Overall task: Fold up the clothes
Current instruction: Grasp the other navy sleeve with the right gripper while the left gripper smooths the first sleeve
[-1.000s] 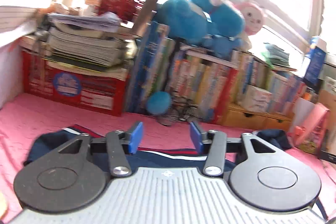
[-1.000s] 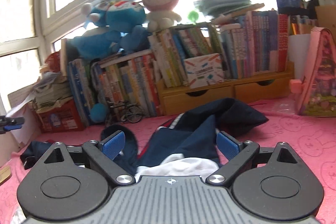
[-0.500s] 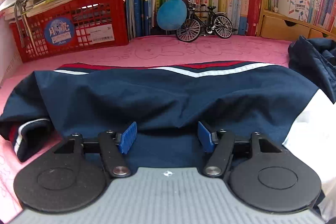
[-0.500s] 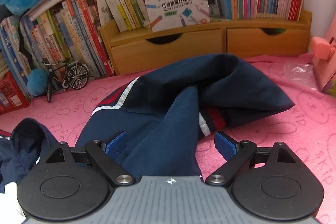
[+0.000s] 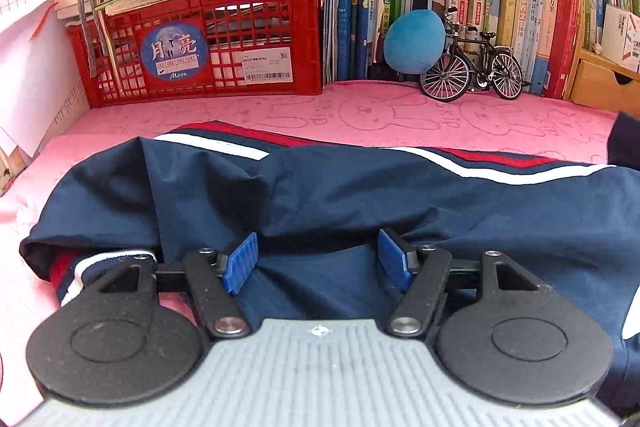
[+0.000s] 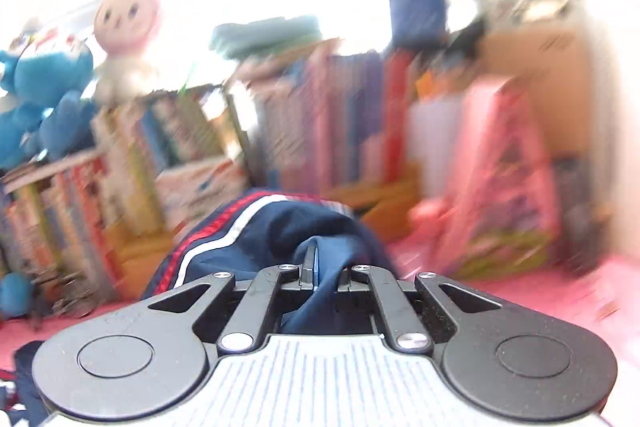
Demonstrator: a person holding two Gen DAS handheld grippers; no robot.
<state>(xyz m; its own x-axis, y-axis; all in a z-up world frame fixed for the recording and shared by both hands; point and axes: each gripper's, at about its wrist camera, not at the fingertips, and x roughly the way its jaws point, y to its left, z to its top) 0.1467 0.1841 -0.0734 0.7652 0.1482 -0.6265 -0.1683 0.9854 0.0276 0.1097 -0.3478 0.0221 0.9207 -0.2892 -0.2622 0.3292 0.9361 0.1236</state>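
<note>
- My left tool point(image 5: 316, 259) has its blue pads apart, resting on the navy nylon jacket with red and white stripes point(image 5: 360, 195) spread on the pink rabbit-print worktop point(image 5: 360, 111).
- My right tool point(image 6: 320, 273) is clamped on a fold of that jacket point(image 6: 280, 227), raised.
- Risk: the slick fabric may slip from this narrow pinch; the view is motion-blurred.
- Risk: the ungripped side may drag and bunch.
- Ahead of my left tool, the red plastic crate point(image 5: 200, 39) carries stacked papers; its contents are unclear.
</note>
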